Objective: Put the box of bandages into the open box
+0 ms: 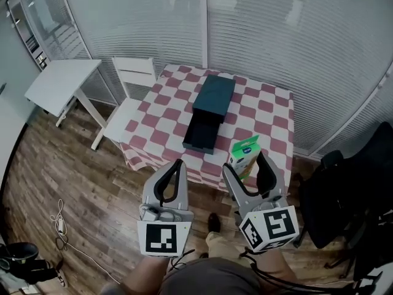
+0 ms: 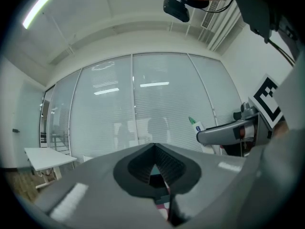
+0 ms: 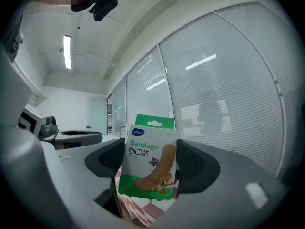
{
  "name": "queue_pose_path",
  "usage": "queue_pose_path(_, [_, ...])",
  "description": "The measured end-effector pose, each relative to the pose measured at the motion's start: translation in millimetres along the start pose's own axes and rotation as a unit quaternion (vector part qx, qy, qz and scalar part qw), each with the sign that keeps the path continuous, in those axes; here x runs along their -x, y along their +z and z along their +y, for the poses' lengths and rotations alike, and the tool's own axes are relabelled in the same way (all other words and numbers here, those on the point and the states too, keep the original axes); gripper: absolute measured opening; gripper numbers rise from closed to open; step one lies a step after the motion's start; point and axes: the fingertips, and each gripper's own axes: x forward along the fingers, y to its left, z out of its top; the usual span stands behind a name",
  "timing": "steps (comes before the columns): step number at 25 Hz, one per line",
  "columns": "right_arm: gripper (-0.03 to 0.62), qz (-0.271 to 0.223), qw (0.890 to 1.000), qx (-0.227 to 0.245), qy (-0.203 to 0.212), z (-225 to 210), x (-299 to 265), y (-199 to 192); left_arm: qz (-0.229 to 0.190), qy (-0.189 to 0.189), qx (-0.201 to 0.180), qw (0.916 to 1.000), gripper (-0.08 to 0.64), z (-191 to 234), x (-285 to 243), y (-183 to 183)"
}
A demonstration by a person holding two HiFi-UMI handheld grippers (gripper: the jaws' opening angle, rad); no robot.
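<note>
One bandage box (image 3: 150, 162) sits clamped in right tool (image 1: 244, 165), left tool (image 2: 155, 165) closed

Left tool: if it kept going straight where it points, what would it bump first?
Probably the dark teal open box, glimpsed beyond the tips of the shut left tool; depth is unclear.

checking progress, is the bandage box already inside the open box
No, the bandage box is clamped between the jaws of the right gripper, well outside the open box.
</note>
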Motion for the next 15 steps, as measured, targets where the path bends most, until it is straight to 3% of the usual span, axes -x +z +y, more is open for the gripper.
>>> queue_pose_path(8, [0.365,0.003,0.999,-0.007,0.035,-32,-80,6,0.007,0.018,-0.016,0.9997,0.0,23,-78,2])
queue_pose_path(15, [0.365,0.002,0.998,-0.005,0.06,-42,-126,15,0.003,0.039,-0.02,0.999,0.0,41,-113,13])
